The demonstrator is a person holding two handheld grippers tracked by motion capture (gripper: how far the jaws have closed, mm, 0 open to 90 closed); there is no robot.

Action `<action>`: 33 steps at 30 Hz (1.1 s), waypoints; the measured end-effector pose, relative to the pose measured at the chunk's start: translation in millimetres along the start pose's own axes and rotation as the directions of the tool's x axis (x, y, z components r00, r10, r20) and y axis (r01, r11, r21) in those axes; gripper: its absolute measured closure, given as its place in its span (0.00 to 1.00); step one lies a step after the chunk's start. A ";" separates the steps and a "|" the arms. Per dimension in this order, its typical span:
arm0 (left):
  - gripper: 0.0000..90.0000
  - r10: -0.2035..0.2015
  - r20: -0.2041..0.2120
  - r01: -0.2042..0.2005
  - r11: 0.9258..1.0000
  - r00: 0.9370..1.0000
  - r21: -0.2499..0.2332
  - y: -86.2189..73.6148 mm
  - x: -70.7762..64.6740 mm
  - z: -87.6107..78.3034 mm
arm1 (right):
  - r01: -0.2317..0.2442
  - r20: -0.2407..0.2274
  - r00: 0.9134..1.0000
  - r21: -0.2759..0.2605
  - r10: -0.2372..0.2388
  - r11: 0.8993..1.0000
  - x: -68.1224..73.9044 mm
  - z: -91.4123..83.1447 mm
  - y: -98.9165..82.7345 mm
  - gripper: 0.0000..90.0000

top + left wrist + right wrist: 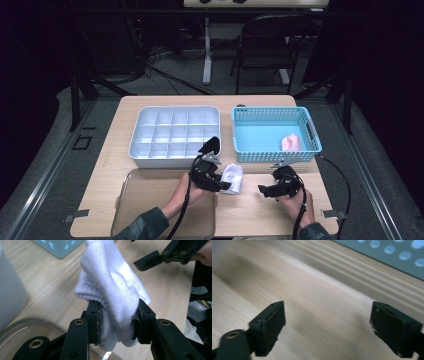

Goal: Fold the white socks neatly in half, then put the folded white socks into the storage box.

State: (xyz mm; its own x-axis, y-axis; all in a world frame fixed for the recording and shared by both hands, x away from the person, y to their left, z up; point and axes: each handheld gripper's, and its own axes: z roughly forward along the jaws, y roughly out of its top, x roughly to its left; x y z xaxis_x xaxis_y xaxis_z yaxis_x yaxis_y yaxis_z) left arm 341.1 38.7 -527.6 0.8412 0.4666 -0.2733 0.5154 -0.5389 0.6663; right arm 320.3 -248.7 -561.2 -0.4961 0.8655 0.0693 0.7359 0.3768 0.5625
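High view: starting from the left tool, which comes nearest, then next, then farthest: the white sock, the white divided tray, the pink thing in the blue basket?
1. White sock: clamped in the left tool.
2. White divided tray: just behind it.
3. Pink thing: far right, inside the blue basket.

left tongs (pixel 231 186): clamp white cloth (pixel 233 177) | right tongs (pixel 264 190): apparently apart, empty

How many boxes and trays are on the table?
3. A white divided box sits at the back left, a blue basket with holes at the back right, and a clear tray at the front left under the person's left arm. None looks hidden.
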 end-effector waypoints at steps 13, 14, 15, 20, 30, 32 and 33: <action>0.70 0.039 -0.049 -0.042 0.997 0.998 -0.065 0.6 -2.6 -28.9 | 0.012 0.057 0.998 0.042 -0.015 0.999 -7.4 10.9 -2.9 0.03; 0.70 0.037 -0.048 -0.040 0.997 0.998 -0.068 0.7 -2.4 -30.4 | 0.012 0.061 0.998 0.042 -0.015 0.999 -7.3 11.3 -2.9 0.02; 0.70 0.040 -0.053 -0.044 0.997 0.998 -0.068 1.0 -2.1 -32.3 | 0.011 0.063 0.998 0.041 -0.014 0.999 -7.0 11.9 -2.8 0.02; 0.70 0.037 -0.068 -0.043 0.995 0.997 -0.090 2.0 -0.4 -39.7 | 0.007 0.066 0.998 0.036 -0.009 0.999 -6.3 12.6 -3.1 0.01; 0.70 0.024 -0.109 -0.040 0.988 0.994 -0.147 5.0 7.7 -61.0 | -0.012 0.070 0.997 0.012 0.011 1.000 -5.6 15.1 -3.5 0.00; 0.69 0.016 -0.119 -0.036 0.986 0.993 -0.163 6.2 10.2 -67.0 | 0.007 0.074 0.997 0.038 -0.010 0.999 -6.6 13.3 -2.6 0.00; 0.70 0.015 -0.122 -0.035 0.985 0.992 -0.168 7.0 11.2 -69.7 | 0.008 0.073 0.997 0.040 -0.011 0.999 -6.7 13.3 -2.5 0.00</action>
State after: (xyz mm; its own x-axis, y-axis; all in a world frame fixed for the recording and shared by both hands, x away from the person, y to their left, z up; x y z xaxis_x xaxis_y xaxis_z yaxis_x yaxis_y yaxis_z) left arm 342.7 89.0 -477.7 0.8226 0.5404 -0.1769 0.4505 -0.4296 0.7826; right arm 328.0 -251.1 -574.0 -0.4695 0.8829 0.0027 0.7495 0.3969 0.5299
